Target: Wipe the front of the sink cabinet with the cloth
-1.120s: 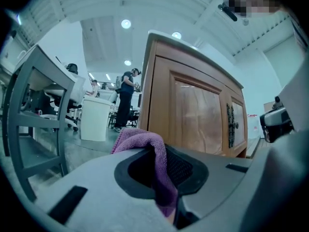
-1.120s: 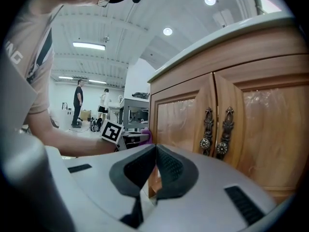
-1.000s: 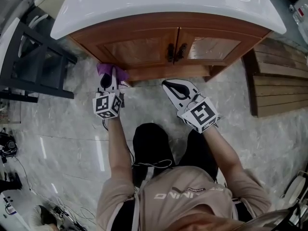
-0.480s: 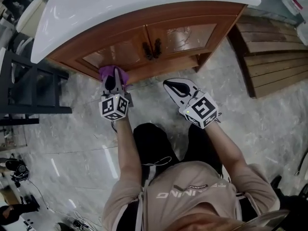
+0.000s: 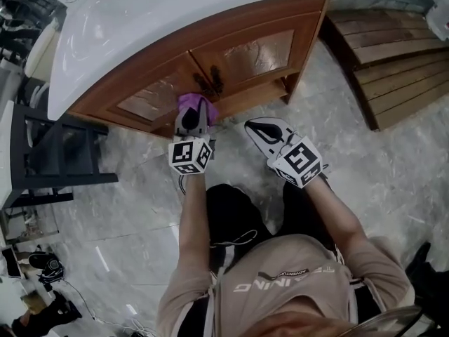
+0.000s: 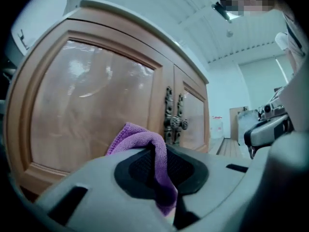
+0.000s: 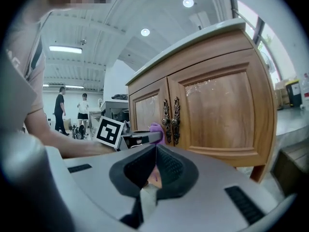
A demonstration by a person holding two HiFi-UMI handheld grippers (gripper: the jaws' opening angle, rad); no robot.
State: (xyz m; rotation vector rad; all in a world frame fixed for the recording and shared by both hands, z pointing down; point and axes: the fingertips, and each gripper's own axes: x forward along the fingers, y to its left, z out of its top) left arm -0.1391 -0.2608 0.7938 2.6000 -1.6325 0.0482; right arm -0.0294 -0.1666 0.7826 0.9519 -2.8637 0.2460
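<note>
While the left gripper clamps the purple cloth at the sink cabinet front, just beside the door handles, the right gripper hangs nearby, jaws together, holding nothing.

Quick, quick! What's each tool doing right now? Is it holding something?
Left tool: closed on the purple cloth.
Right tool: closed, holding nothing.

The cloth was fuzzy purple fabric. The sink cabinet was glossy varnished wood with dark metal handles. The floor shone like polished marble.
</note>
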